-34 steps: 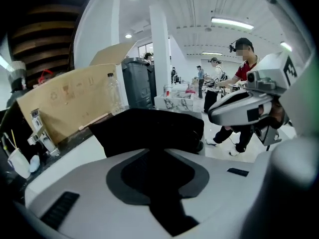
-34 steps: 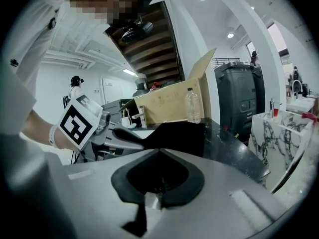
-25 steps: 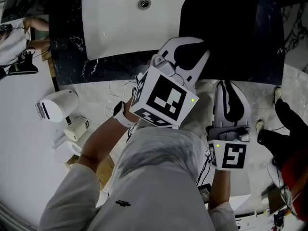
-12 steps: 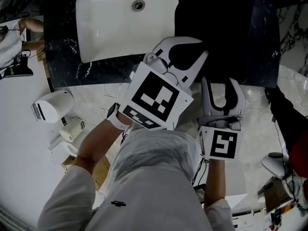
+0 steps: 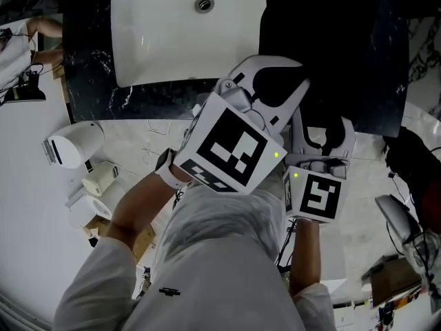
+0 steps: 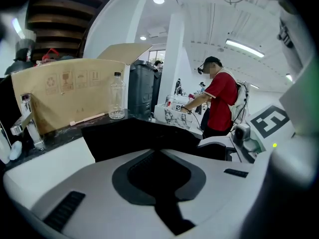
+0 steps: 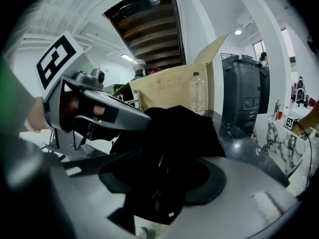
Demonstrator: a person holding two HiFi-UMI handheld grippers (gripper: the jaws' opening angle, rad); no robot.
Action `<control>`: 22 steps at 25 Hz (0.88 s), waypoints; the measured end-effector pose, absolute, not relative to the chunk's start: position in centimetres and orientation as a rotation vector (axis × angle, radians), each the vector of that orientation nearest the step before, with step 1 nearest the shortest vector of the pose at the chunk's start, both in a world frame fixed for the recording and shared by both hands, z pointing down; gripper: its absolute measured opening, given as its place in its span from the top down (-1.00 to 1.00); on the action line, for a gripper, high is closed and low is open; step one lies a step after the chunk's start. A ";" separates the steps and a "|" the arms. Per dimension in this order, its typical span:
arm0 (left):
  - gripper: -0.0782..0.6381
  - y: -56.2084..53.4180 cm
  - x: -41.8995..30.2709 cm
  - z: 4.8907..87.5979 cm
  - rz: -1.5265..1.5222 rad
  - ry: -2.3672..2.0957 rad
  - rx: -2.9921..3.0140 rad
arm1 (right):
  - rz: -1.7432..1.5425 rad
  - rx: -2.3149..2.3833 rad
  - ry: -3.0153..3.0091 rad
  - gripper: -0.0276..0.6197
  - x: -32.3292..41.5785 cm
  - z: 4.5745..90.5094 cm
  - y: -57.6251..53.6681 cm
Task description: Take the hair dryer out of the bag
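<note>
A black bag [image 5: 331, 47] lies on the dark counter to the right of the sink. My left gripper [image 5: 272, 64] is shut on the bag's near edge and holds the fabric up; in the right gripper view its finger [image 7: 124, 118] reaches into the raised cloth [image 7: 184, 128]. My right gripper [image 5: 324, 126] sits just right of it at the bag's edge. Its jaws are opening, with black fabric and a dark looped shape [image 7: 160, 180] between them, and the pads do not press. No hair dryer shows clearly. In the left gripper view the bag [image 6: 144, 136] lies just past the jaws.
A white sink [image 5: 186, 26] is set in the dark marble counter [image 5: 89, 81]. On it stand a cardboard box [image 6: 70, 93], a plastic bottle [image 6: 117, 96] and a tap [image 6: 25, 126]. A white device [image 5: 69, 143] lies on the floor at the left. A person in red [image 6: 219, 103] stands beyond.
My right gripper's jaws have gone from shut to wide apart, and it has moved in close beside the left gripper at the bag's edge. The left gripper has kept its place.
</note>
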State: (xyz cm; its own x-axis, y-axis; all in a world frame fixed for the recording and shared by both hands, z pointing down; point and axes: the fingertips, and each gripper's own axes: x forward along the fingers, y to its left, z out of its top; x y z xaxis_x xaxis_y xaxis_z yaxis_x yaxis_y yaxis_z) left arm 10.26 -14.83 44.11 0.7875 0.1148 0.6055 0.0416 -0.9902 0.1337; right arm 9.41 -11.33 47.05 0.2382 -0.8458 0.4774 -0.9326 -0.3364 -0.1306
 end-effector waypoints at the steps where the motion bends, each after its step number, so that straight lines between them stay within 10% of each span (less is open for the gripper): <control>1: 0.72 -15.0 10.3 44.1 0.981 0.122 2.859 | 0.713 2.324 -1.684 0.20 9.5 47.2 -11.6; 22: 0.72 -16.3 11.2 44.4 0.951 0.119 2.805 | 0.929 2.326 -1.480 0.10 12.7 50.0 -14.0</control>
State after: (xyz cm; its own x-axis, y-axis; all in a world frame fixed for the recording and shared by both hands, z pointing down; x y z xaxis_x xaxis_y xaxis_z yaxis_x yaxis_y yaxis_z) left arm 11.23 -16.34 44.40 0.7924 0.1322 0.5955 0.0189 -0.9811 0.1927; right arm 12.67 -13.98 50.03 0.2884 -0.7289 0.6209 -0.8761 -0.4625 -0.1361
